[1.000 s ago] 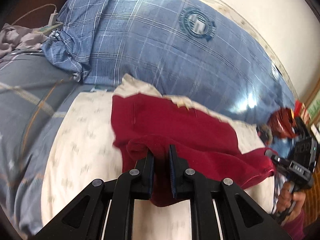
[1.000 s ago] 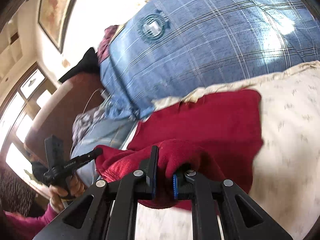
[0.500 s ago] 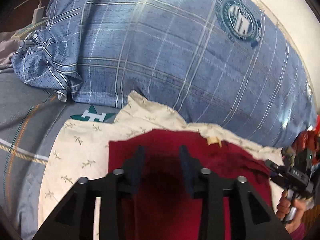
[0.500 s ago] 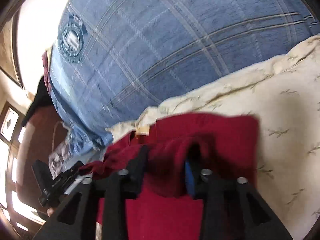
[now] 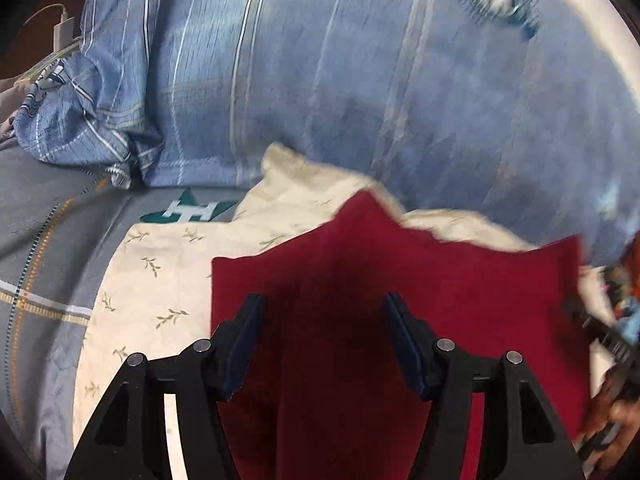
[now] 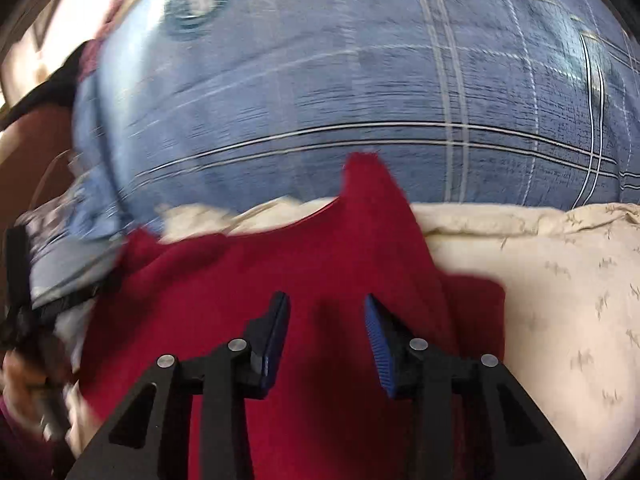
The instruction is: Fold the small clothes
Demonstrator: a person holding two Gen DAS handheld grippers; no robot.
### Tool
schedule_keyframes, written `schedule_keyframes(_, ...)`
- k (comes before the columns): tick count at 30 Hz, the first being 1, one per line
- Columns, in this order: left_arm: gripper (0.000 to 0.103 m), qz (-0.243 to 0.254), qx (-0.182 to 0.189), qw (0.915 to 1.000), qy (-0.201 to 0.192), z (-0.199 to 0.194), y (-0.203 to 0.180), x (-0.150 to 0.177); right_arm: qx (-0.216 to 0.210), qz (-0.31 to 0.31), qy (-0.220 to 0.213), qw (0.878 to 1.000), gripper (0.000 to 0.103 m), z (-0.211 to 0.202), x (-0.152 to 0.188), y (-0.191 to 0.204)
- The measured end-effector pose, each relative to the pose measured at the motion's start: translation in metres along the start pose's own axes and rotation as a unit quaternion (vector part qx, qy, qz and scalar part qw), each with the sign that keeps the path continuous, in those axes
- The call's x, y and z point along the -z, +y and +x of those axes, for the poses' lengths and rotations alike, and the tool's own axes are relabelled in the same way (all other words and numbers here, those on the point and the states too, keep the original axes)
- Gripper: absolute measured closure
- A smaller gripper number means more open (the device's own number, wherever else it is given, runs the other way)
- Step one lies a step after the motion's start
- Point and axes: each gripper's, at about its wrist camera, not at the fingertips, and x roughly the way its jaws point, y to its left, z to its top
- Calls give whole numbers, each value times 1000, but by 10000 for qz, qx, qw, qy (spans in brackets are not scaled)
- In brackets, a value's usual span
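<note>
A dark red garment (image 5: 460,292) lies folded over on a cream leaf-print cloth (image 5: 160,276). My left gripper (image 5: 322,308) is open and empty, its fingers just above the garment's left part. In the right wrist view the same red garment (image 6: 248,280) lies below my right gripper (image 6: 326,304), which is open and empty; one corner of the garment sticks up against the pillow. The right gripper's handle and the hand holding it show blurred at the right edge of the left wrist view (image 5: 612,344).
A big blue plaid pillow (image 5: 360,80) lies right behind the garment and also fills the top of the right wrist view (image 6: 360,80). Grey plaid bedding (image 5: 44,220) lies to the left. A white charger with cable (image 5: 62,34) is at the far left.
Both grippers carried the garment's near edge toward the pillow, folding it over, then opened and let go. The garment now lies doubled and both jaws stand wide.
</note>
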Motion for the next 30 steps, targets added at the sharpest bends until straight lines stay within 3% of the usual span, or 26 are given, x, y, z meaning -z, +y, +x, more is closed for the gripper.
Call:
schedule_keyframes(4, 38, -108, -143, 9998, 103, 33, 3, -10, 214, 515, 206, 9982, 68, 39, -13, -28)
schedule_keyframes(7, 38, -84, -145, 9998, 97, 37, 1, -15, 200, 442, 191, 9986, 65, 32, -17, -26)
schedule_keyframes(9, 40, -44, -174, 9998, 12, 27, 1, -15, 192, 393, 117, 9990, 64, 10, -13, -22)
schedule_keyframes(11, 40, -4, -162, 9998, -129, 11, 2, -13, 64, 325, 94, 9994, 54, -15, -4, -20)
schedule_keyframes(14, 39, -24, 98, 9996, -279, -13, 8, -4, 151, 2, 9, 9999, 54, -49, 21, -11)
schedule_keyframes(18, 39, 69, 277, 9993, -254, -35, 15, 23, 510, -289, 422, 9974, 59, -37, 53, -14)
schedule_keyframes(21, 39, 135, 227, 9996, -27, -43, 18, 47, 640, -430, 345, 9964, 54, -52, 46, -4)
schedule_keyframes(24, 39, 61, 273, 9996, 73, -45, 24, 67, 73, -445, 28, 9990, 54, -66, 27, 29)
schedule_keyframes(28, 38, 19, 200, 9998, 19, -44, 30, 78, -882, -630, 293, 9937, 54, -38, 6, 102)
schedule_keyframes(30, 38, 79, 249, 9997, -16, -42, 29, 77, -1031, -875, 312, 9903, 54, -17, 1, 140)
